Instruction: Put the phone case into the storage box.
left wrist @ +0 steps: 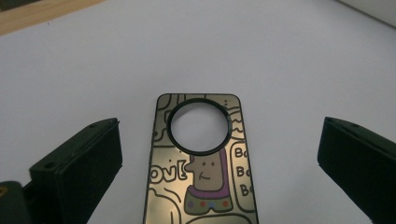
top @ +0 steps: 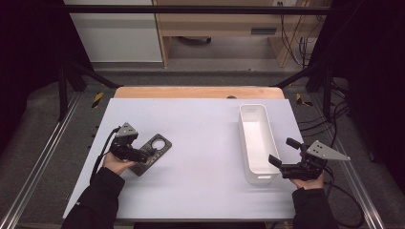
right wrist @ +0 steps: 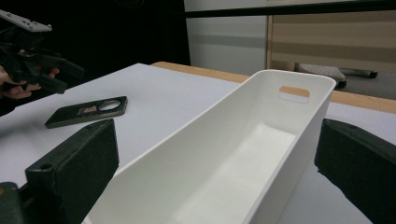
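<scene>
At the left of the white tabletop [top: 200, 138], the left tool [top: 143, 155] is held wide open over a phone case [top: 154, 151] lying flat, nothing gripped. Right, a white bin [top: 258, 143] is straddled by the wide-open, empty right tool [top: 281, 152].

Bright even light, dark surroundings

White bin [right wrist: 224, 154], open jaws (phone case [right wrist: 87, 111] beyond)
</scene>
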`<state>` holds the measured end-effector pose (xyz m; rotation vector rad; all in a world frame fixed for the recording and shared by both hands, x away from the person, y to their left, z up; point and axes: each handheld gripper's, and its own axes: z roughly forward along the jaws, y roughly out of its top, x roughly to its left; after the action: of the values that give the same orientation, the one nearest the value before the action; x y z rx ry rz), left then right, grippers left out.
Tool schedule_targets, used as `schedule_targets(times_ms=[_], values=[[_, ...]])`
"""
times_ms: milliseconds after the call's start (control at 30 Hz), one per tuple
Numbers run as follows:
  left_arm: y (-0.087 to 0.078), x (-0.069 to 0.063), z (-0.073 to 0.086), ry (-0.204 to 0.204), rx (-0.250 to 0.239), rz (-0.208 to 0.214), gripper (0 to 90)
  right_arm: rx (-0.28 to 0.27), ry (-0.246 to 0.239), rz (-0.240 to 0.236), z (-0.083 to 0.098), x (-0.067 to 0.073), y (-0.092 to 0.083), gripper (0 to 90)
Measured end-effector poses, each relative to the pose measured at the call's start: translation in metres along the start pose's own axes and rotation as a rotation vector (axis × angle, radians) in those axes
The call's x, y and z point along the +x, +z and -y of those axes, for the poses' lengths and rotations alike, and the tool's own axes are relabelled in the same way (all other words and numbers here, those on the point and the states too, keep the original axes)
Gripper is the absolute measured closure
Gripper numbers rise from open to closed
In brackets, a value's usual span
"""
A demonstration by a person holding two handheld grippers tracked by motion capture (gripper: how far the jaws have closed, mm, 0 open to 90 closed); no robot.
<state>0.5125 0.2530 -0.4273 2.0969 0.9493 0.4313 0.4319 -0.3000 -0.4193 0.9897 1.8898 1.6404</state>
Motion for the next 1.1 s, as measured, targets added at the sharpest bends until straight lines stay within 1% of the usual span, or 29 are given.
schedule_targets(times_ms=[167, 267, 367, 400, 567, 633, 733, 800, 900, 967, 1033, 1100], values=[[0.009, 0.002, 0.004, -0.001, 0.044, -0.015, 0.0, -0.002, -0.002, -0.001, 0.000, 0.000, 0.000, 0.1], [0.013, 0.003, 0.006, -0.010, 0.061, -0.018, 0.0, 0.002, -0.001, 0.000, 0.000, 0.000, 0.000, 0.1], [0.018, 0.003, 0.009, -0.009, 0.081, -0.030, 0.0, 0.001, -0.001, 0.000, 0.000, 0.000, 0.000, 0.2], [0.018, 0.004, 0.009, -0.009, 0.089, -0.028, 0.0, 0.002, -0.002, 0.000, 0.000, 0.000, 0.000, 0.1], [0.026, 0.004, 0.013, -0.020, 0.116, -0.031, 0.0, -0.001, -0.001, 0.002, 0.000, 0.000, -0.001, 0.2], [0.028, 0.004, 0.014, -0.017, 0.128, -0.035, 0.0, -0.001, -0.001, 0.003, 0.000, -0.001, -0.001, 0.2], [0.031, 0.003, 0.015, -0.023, 0.147, -0.030, 0.0, -0.001, -0.001, 0.002, 0.000, 0.000, -0.001, 0.2], [0.034, 0.001, 0.016, -0.013, 0.161, -0.039, 0.3, -0.001, -0.002, 0.002, 0.000, -0.001, -0.001, 0.2], [0.037, 0.000, 0.017, -0.009, 0.180, -0.048, 0.8, -0.002, -0.001, 0.003, 0.000, -0.001, -0.001, 0.2], [0.039, 0.000, 0.017, -0.015, 0.188, -0.044, 1.0, 0.000, -0.002, 0.001, 0.000, 0.000, -0.001, 0.2], [0.041, 0.000, 0.018, -0.012, 0.195, -0.049, 1.4, 0.001, -0.004, 0.001, 0.000, -0.001, 0.000, 0.2], [0.041, 0.000, 0.018, -0.017, 0.204, -0.050, 2.1, 0.001, -0.004, 0.000, 0.000, -0.001, 0.000, 0.2]])
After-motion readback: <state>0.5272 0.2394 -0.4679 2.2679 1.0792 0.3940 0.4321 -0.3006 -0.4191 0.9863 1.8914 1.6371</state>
